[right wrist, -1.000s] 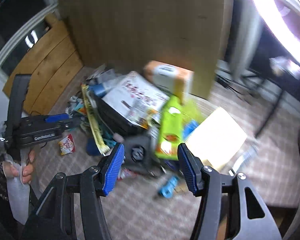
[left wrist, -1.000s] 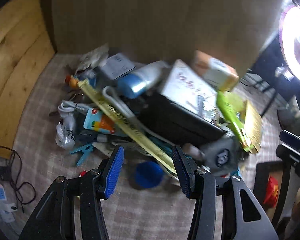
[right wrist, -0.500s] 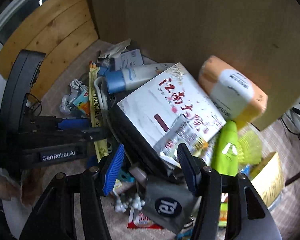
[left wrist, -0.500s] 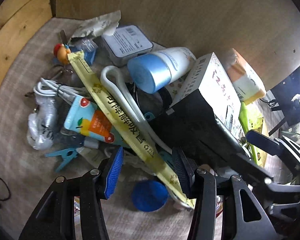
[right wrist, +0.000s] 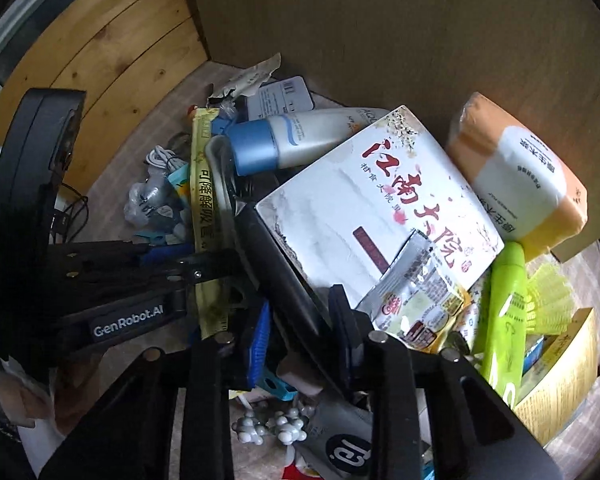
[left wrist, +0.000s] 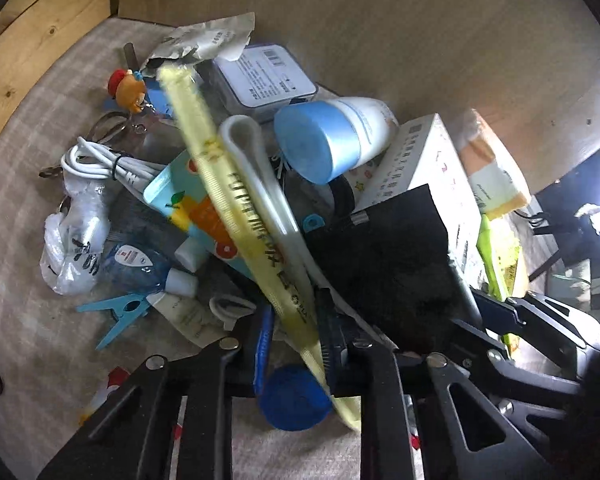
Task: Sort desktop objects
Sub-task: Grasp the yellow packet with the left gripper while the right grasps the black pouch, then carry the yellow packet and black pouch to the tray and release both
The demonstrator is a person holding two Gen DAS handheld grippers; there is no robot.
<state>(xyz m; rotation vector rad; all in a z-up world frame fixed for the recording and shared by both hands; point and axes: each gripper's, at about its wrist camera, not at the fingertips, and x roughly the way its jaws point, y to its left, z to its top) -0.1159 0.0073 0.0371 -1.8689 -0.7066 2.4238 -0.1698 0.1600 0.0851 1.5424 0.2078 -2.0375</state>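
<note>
Pile of desktop items sits on cloth-covered counter [left wrist: 28, 184], against the brown board at its far edge.

Far-left of pile: white cable [left wrist: 100, 160], crumpled plastic bag [left wrist: 76, 248], blue clothespin [left wrist: 118, 314].

L claw [left wrist: 294, 344]: jaws closing w/ long yellow packet [left wrist: 236, 200] between the blue pads; pad contact cannot be confirmed.

Centre: blue-capped bottle [left wrist: 328, 144].

R claw [right wrist: 302, 328]: jaws closing astride edge of black pouch [right wrist: 276, 276]. White printed box [right wrist: 364, 200] lies on pouch. Orange tissue pack [right wrist: 516, 176] at pile's right.
</note>
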